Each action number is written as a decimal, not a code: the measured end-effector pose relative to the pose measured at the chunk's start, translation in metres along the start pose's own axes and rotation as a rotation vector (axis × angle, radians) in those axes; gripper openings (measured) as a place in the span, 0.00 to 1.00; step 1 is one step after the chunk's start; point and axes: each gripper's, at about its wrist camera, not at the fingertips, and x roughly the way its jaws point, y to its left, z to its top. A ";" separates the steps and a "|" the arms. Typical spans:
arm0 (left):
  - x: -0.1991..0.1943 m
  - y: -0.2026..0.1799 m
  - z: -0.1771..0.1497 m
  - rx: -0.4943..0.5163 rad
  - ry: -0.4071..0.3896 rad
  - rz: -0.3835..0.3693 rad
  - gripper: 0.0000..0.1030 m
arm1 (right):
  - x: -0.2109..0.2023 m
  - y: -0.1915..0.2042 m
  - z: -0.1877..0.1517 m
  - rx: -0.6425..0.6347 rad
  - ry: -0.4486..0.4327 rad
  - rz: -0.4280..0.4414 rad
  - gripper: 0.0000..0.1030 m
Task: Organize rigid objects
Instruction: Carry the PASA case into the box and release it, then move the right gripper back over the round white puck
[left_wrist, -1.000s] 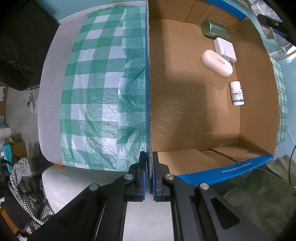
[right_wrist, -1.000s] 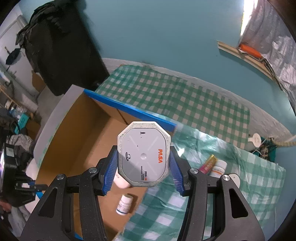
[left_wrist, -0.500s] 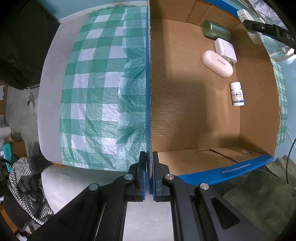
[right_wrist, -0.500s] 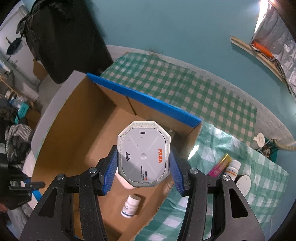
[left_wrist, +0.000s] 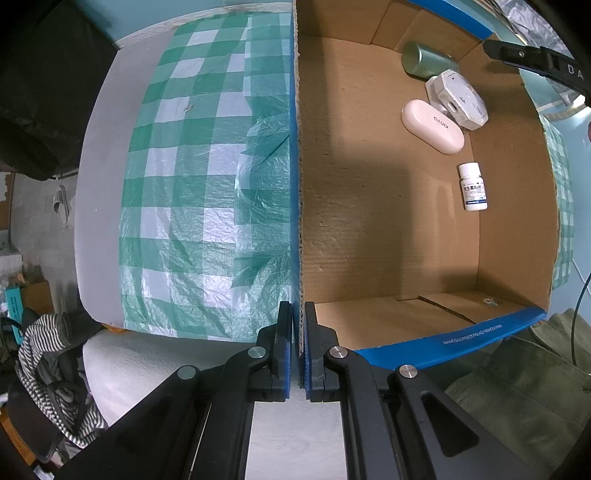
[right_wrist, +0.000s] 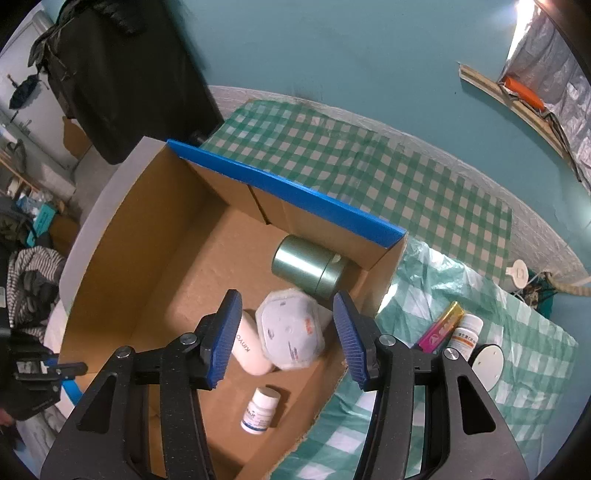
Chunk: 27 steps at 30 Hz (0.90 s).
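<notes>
The near wall of the open brown cardboard box (left_wrist: 369, 206) is pinched by the left gripper (left_wrist: 298, 354). The right gripper (right_wrist: 286, 336) is held wide apart and empty above the box. Just beyond its fingers, the grey octagonal plastic device (right_wrist: 291, 334) is seen lying inside, touching the white oval case (right_wrist: 251, 350), near the green metal tin (right_wrist: 308, 271).

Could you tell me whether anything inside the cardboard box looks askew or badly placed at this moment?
Yes: the grey octagonal case is tilted, propped on the white oval case and against the green tin rather than flat on the floor of the cardboard box. The tin and the small white bottle lie on their sides.
</notes>
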 end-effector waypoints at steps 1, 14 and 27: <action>0.000 0.000 0.000 0.000 0.000 -0.001 0.05 | -0.001 0.000 0.000 0.000 0.000 0.001 0.51; 0.001 -0.001 0.001 0.001 0.004 -0.001 0.05 | -0.018 -0.007 -0.002 0.020 -0.016 -0.027 0.60; 0.000 0.003 0.003 -0.005 0.008 -0.004 0.05 | -0.041 -0.059 -0.012 0.130 -0.041 -0.067 0.65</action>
